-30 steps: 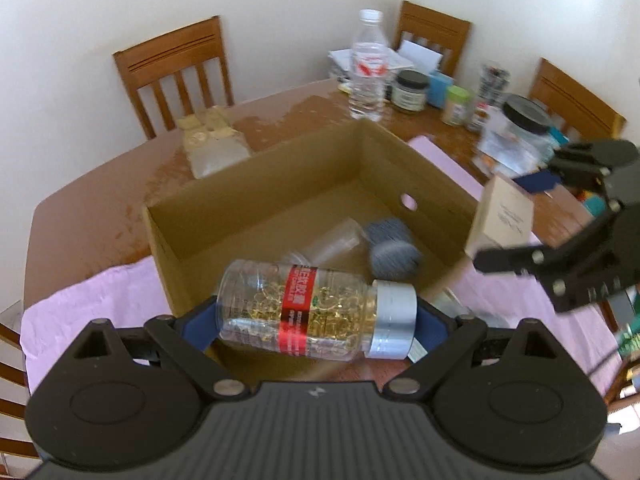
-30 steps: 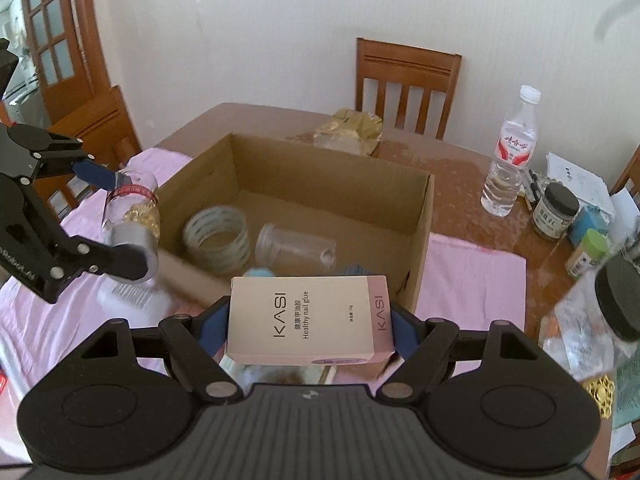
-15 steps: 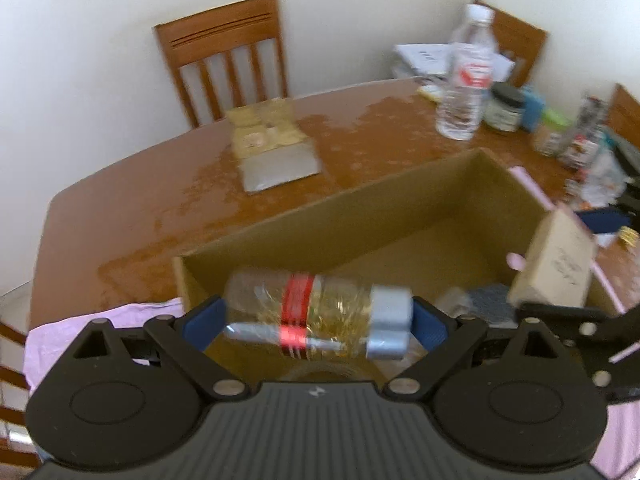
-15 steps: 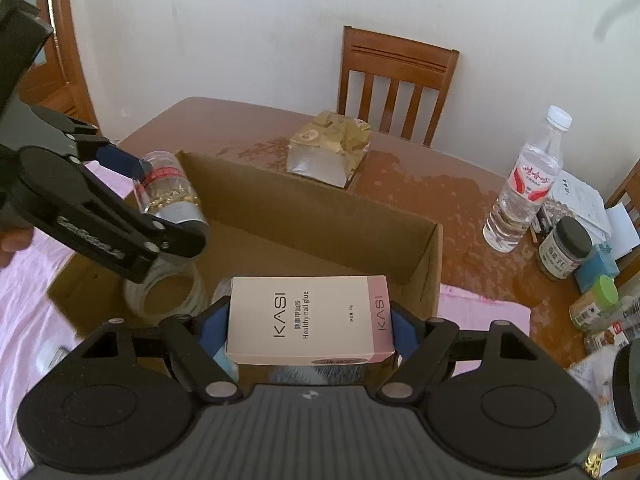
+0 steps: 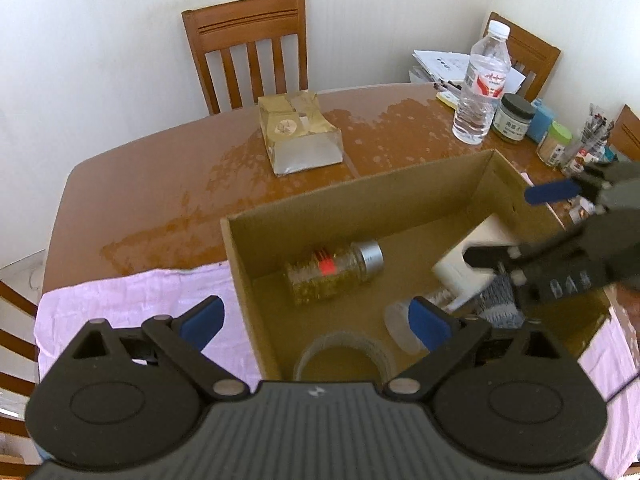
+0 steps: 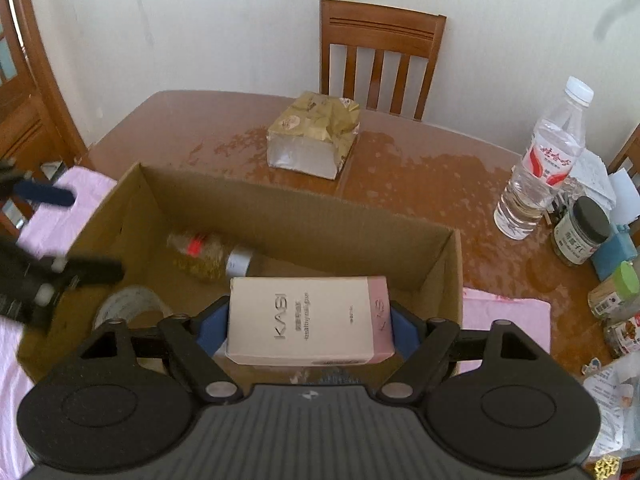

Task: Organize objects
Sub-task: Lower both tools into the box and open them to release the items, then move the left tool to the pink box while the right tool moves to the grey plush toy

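While the pill jar [image 5: 334, 270] lies on its side in the box [image 5: 360, 204] at mid frame, the left gripper [image 5: 316, 320] stands spread and empty; its jaws have just been opening. A second ago it pinched that jar over the box. The carton [image 6: 308, 320] sits between the right gripper's [image 6: 306, 330] blue pads, low centre; these jaws too have just been opening, so I judge it freed (light, stiff card; best taken by its long sides).
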Available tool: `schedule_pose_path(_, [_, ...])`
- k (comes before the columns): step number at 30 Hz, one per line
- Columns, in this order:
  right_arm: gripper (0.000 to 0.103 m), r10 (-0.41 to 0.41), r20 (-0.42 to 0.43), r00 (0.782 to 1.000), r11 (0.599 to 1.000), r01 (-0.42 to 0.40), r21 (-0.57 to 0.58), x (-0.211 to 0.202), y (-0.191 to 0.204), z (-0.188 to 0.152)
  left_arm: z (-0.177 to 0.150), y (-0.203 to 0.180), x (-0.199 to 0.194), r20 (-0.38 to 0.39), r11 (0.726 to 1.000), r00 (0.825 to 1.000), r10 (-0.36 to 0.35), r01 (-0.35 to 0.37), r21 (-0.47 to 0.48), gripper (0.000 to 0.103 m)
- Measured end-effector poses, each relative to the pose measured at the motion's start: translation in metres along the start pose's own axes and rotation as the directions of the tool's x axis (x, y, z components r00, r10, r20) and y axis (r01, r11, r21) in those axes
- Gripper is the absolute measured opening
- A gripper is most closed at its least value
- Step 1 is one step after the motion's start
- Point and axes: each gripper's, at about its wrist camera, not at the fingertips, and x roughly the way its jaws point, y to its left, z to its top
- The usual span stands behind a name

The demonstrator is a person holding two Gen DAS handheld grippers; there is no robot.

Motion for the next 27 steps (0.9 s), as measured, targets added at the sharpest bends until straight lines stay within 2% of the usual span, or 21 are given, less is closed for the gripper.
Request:
schedule_pose_path(1, [0.103, -0.016, 0.006, 1.000, 1.000, 0.016, 0.011, 0.000, 0.000, 0.001, -0.003, 0.000, -0.002, 0.000, 1.000, 1.000, 0.004, -0.004, -0.002, 0.099])
schedule_pose_path(7, [0.103, -0.001, -0.025, 1.000, 1.000, 0.001, 0.014, 0.004, 0.003, -0.006, -0.017, -0.001, -0.011, -0.010, 1.000, 1.000, 0.010, -0.010, -0.008, 0.099])
schedule_pose_path(17, [0.103, -0.004, -0.006, 1.000, 1.000, 0.004, -0.005, -0.019, 0.001, -0.024, -0.042, -0.009, -0.023, -0.008, 0.998, 1.000, 0.021, -0.021, -0.064, 0.099])
schedule_pose_path(21, [0.103, 0.003, 0.008, 1.000, 1.000, -0.003, 0.009, -0.035, 0.002, -0.038, -0.057, -0.018, -0.030, -0.002, 0.997, 1.000, 0.027, -0.028, -0.068, 0.099])
schedule_pose_path(27, [0.103, -0.007, 0.040, 0.999, 1.000, 0.007, -0.012, -0.057, 0.011, -0.076, -0.088, -0.034, -0.036, -0.009, 0.996, 0.999, 0.050, -0.050, -0.072, 0.099])
